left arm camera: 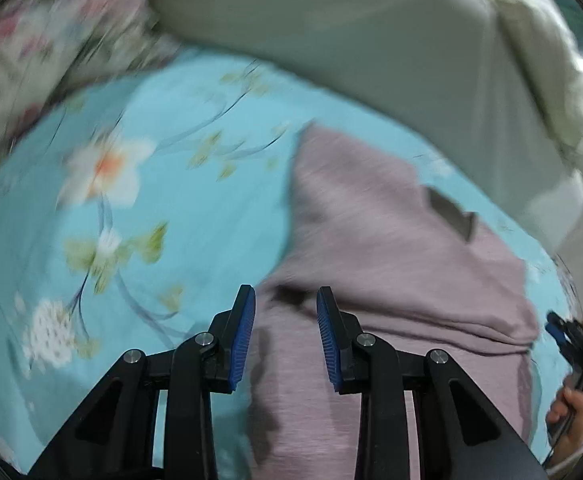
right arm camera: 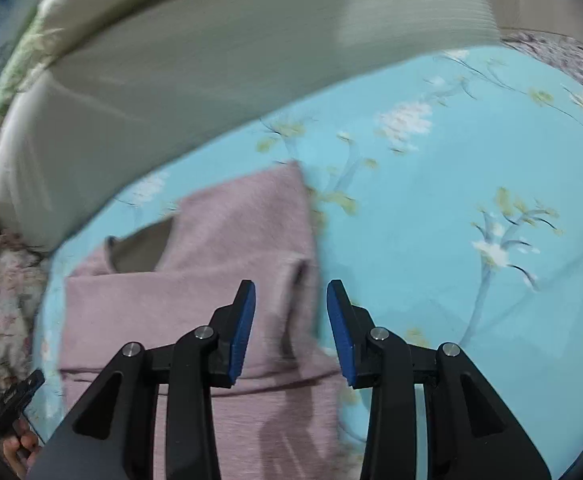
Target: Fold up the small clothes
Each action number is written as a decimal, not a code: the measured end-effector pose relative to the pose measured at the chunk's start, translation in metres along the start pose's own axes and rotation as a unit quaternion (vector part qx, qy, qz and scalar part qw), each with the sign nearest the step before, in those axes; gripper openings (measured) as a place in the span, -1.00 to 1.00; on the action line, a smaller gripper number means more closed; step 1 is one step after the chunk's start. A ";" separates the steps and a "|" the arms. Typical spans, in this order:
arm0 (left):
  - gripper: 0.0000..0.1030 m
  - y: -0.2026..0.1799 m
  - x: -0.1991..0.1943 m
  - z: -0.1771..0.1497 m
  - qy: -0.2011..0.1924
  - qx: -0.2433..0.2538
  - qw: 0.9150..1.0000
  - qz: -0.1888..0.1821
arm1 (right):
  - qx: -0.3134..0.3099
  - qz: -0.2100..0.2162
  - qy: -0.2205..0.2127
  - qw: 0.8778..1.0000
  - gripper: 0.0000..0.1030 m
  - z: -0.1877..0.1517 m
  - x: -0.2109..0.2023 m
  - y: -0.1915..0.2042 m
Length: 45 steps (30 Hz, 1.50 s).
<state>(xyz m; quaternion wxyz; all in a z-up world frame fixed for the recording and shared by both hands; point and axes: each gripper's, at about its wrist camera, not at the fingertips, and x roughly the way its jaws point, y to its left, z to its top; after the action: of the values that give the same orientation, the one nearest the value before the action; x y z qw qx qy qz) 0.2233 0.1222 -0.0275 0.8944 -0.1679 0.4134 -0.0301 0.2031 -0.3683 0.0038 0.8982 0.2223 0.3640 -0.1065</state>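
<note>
A mauve garment [left arm camera: 391, 240] lies folded on a turquoise flowered sheet [left arm camera: 163, 208], below a pale pillow [left arm camera: 351, 32] and a floral quilt [left arm camera: 31, 48]. The left gripper [left arm camera: 286, 300] hangs above the garment's near left part, its jaws spread with nothing between the blue pads [left arm camera: 243, 336]; cloth shows under and beyond them, and the garment's left edge runs just past the left pad. The right gripper [right arm camera: 291, 294] hangs over the garment's right edge [right arm camera: 311, 264], jaws likewise spread and empty, with the cloth mostly to its left and bare sheet to its right. Both views are blurred.
</note>
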 end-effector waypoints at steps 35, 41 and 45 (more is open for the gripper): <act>-0.22 -0.020 0.002 -0.054 0.068 0.075 0.995 -0.002 | -0.047 0.044 0.082 0.995 -0.25 -0.067 -0.028 0.002; -0.10 -0.004 -0.040 -0.114 0.094 0.080 0.992 -0.007 | -0.085 0.042 0.110 0.989 -0.25 -0.113 -0.065 -0.002; -0.07 0.007 -0.062 -0.155 0.118 0.079 0.990 -0.015 | -0.159 -0.011 0.139 0.977 -0.25 -0.155 -0.085 -0.002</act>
<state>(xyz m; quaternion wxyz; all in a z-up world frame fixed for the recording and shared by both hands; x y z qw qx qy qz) 0.0660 0.0982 -0.0774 0.8490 -0.0986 0.5101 -0.0958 0.0479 -0.2939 -0.0361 0.8613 0.0855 0.5002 -0.0250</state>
